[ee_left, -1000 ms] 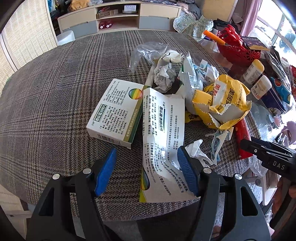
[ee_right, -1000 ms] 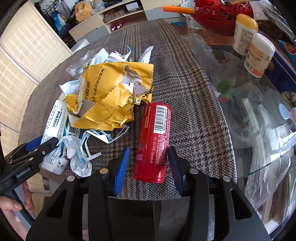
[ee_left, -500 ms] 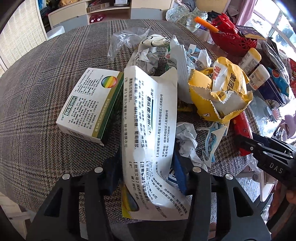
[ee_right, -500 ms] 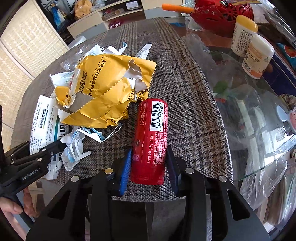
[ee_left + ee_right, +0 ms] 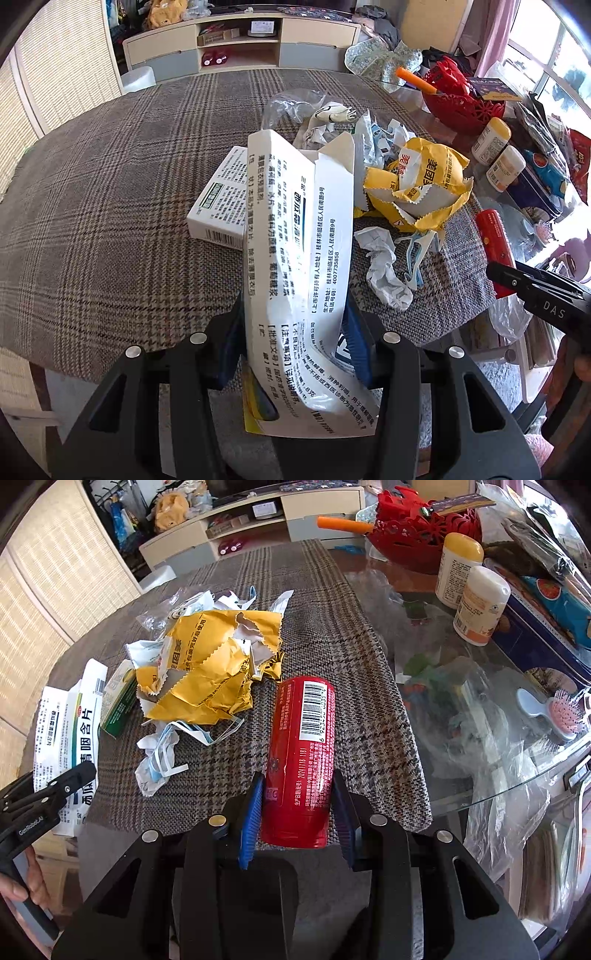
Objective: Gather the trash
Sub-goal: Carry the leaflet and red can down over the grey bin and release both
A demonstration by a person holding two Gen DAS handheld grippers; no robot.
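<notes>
Two grasps in hand at once, both at the table's near edge. Left gripper (image 5: 295,343) pinching the flattened white carton (image 5: 295,236), blue pads pressed into its lower part, upper end tilted up toward twelve o'clock, clear of the plaid cloth (image 5: 110,221). Right gripper (image 5: 297,812) clamped on the red can (image 5: 301,757), pads touching both flanks near the base, can lying on its side and pointing to twelve. Yellow wrapper (image 5: 207,672) heaped at ten o'clock of the can, crumpled paper scraps (image 5: 159,753) at nine, white medicine box (image 5: 218,206) beside the carton at eleven. Pickup step, by the look of it; no bin in either view. Next move probably calling for a lift and carry to wherever trash goes, grip kept firm on the round can, which could slip or roll.
</notes>
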